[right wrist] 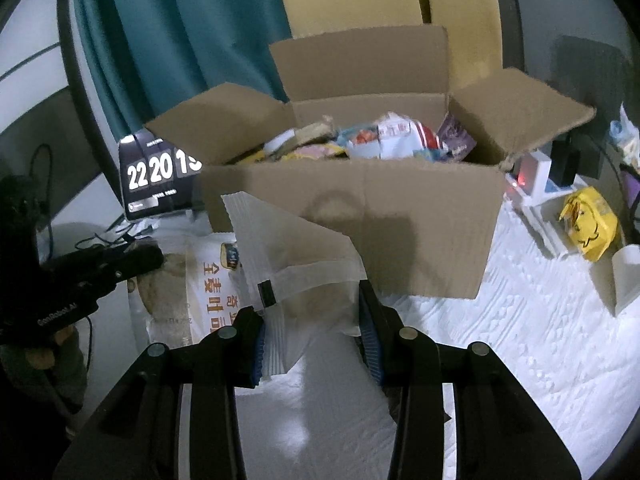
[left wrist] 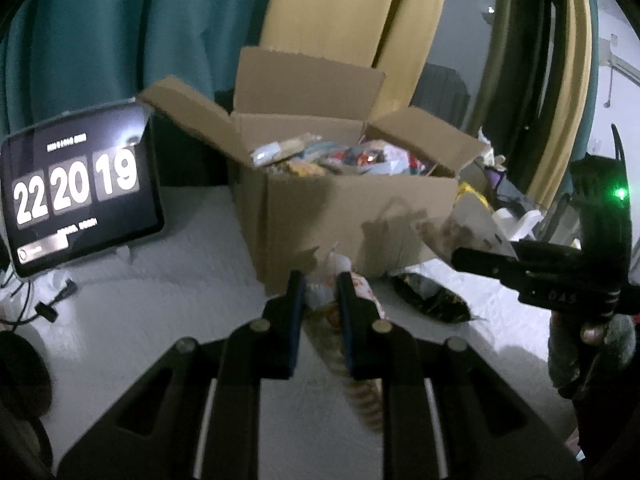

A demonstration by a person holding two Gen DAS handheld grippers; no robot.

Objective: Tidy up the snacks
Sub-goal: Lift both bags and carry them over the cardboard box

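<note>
An open cardboard box (left wrist: pixel 352 216) (right wrist: pixel 400 232) full of mixed snack packets stands on the white bed cover. My left gripper (left wrist: pixel 321 280) is shut on a white snack packet with orange print (left wrist: pixel 362 392), which hangs below the fingers in front of the box. In the right wrist view the same packet (right wrist: pixel 180 292) shows large printed characters beside the left gripper (right wrist: pixel 154 258). My right gripper (right wrist: pixel 310 308) is shut on a translucent white packet (right wrist: pixel 300 264), held up before the box's front wall. The right gripper (left wrist: pixel 464 258) also shows at the right of the left wrist view.
A tablet (left wrist: pixel 80 188) (right wrist: pixel 158 178) showing a clock leans left of the box, with cables beside it. A dark snack bag (left wrist: pixel 432 296) lies on the cover near the box. A yellow bag (right wrist: pixel 588 224), a white device (right wrist: pixel 536 176) and a white cup (right wrist: pixel 626 276) sit right.
</note>
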